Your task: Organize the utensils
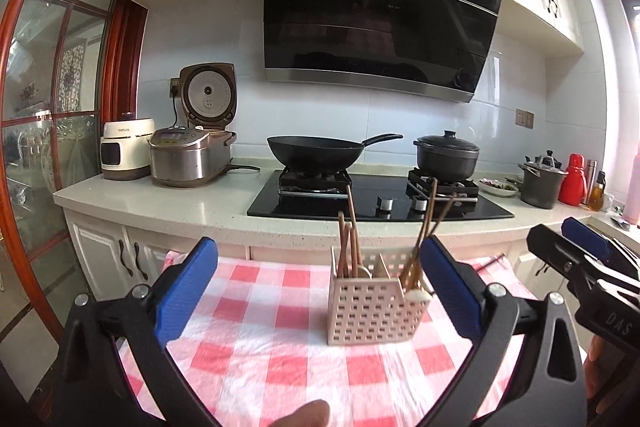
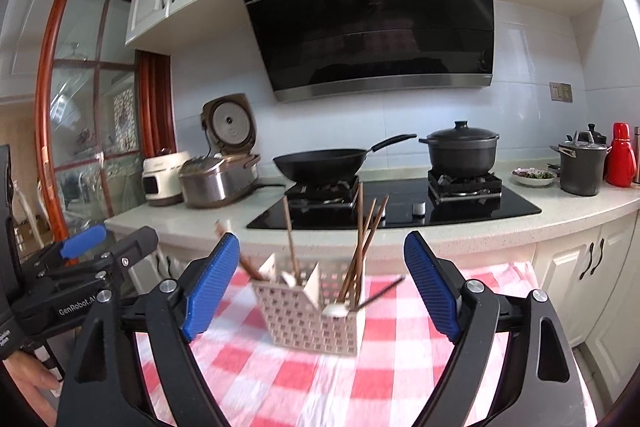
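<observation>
Nearly done, by the look. Brown wooden chopsticks (image 1: 424, 235) and pale spoons (image 1: 352, 247) already upright in cream perforated plastic holder (image 1: 372, 311), mid of red-white checked cloth (image 1: 256, 355). No loose utensils visible, though blur in right view hides some detail. Left gripper (image 1: 320, 291) & right gripper (image 2: 320, 287) both wide apart, holding nothing.

Utensil caddy (image 1: 370, 311) on checkered cloth (image 1: 260, 343)
</observation>
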